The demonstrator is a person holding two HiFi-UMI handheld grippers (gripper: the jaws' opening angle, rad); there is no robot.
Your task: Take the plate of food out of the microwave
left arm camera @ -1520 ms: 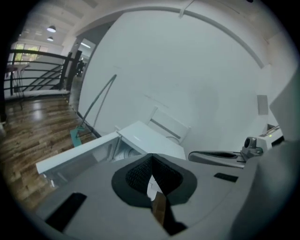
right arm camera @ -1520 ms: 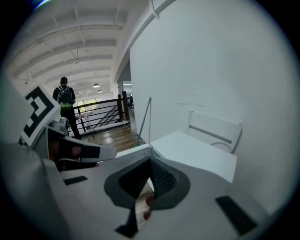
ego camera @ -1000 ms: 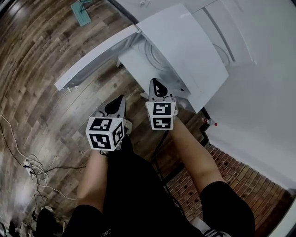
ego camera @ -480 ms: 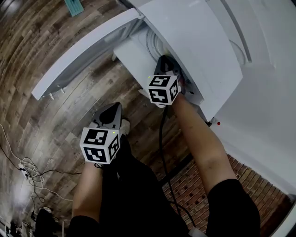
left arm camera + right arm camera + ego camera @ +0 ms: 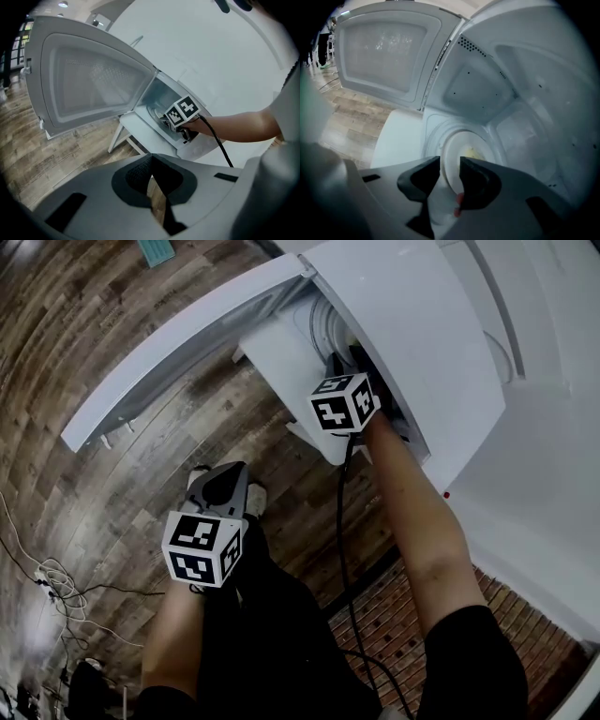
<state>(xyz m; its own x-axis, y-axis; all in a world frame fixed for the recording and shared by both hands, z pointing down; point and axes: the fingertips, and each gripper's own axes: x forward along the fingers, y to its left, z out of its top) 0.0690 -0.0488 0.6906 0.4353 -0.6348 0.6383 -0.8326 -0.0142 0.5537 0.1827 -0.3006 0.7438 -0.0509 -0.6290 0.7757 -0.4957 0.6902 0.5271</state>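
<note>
The white microwave (image 5: 412, 324) stands with its door (image 5: 187, 352) swung wide to the left. Inside, a white plate (image 5: 468, 157) carries yellowish food (image 5: 474, 152) on the turntable. My right gripper (image 5: 450, 171) reaches into the cavity and its jaws are opening. The plate's near rim lies between them, and the pads do not visibly press on it. From above only its marker cube (image 5: 345, 401) shows at the microwave's mouth. My left gripper (image 5: 225, 488) hangs low over the floor, shut and empty, well short of the microwave.
The open door (image 5: 89, 79) fills the left side. A white ledge on legs (image 5: 140, 133) juts out under the cavity. Wood floor (image 5: 112, 474) lies below, with loose cables (image 5: 56, 582) at the left and brick-pattern flooring (image 5: 422, 615) at the lower right.
My right gripper has moved forward from in front of the microwave into its cavity. The left gripper has dropped back slightly and stays low.
</note>
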